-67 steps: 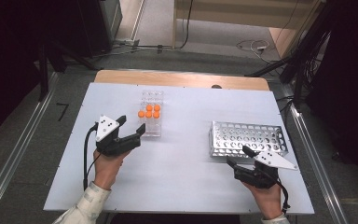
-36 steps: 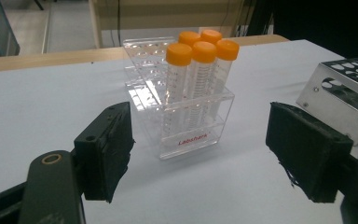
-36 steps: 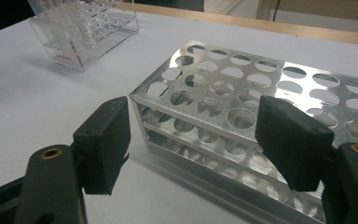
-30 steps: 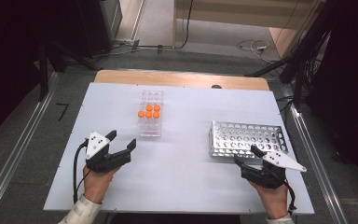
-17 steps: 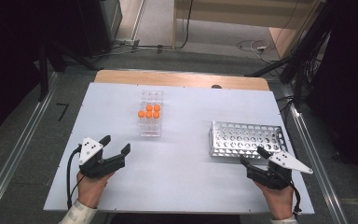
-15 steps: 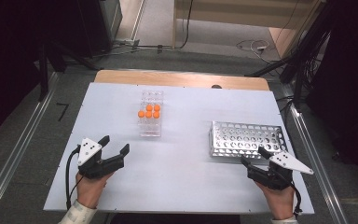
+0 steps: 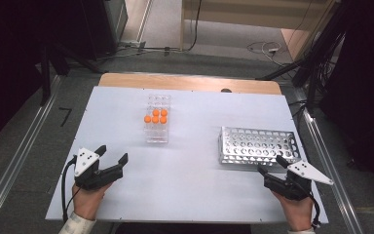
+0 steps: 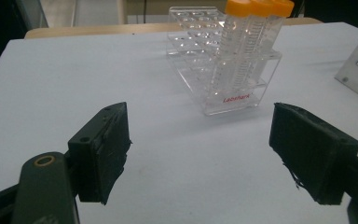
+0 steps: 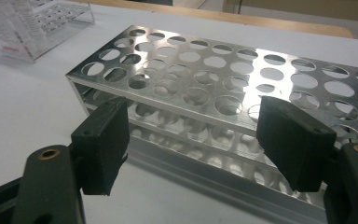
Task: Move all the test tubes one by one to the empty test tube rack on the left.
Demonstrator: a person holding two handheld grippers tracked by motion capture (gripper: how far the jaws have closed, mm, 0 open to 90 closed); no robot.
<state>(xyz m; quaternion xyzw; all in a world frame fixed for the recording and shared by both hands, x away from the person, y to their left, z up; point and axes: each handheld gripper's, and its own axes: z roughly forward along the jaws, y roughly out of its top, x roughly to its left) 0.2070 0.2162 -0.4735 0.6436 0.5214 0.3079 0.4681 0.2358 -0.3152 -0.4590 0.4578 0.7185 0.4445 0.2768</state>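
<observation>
The left tool [image 7: 111, 157] hangs released over the near left of the tabletop [image 7: 195, 180], its jaws spread wide with nothing between them, aimed up and to the right toward the clear tube rack [image 7: 157, 119]. The right tool [image 7: 270, 165] is likewise released, jaws wide and empty, just beside the near long side of the metal rack [image 7: 258, 146] and pointing at it.

The clear tube rack stands well apart from the left tool, with its long axis running away from the person, and the tubes [image 7: 156, 116] in it stand upright, caps up. The metal rack lies to the right of the clear tube rack, well apart from it, with its long axis across the tabletop, left to right.

Compared with 2.2 s ago, both tools have drawn back toward the person: the left tool was just beside the clear tube rack then, and the right tool sat at the metal rack's near edge. Both racks have stayed where they were.

Count: two tools, two racks, five orange-capped tubes in the high view.
</observation>
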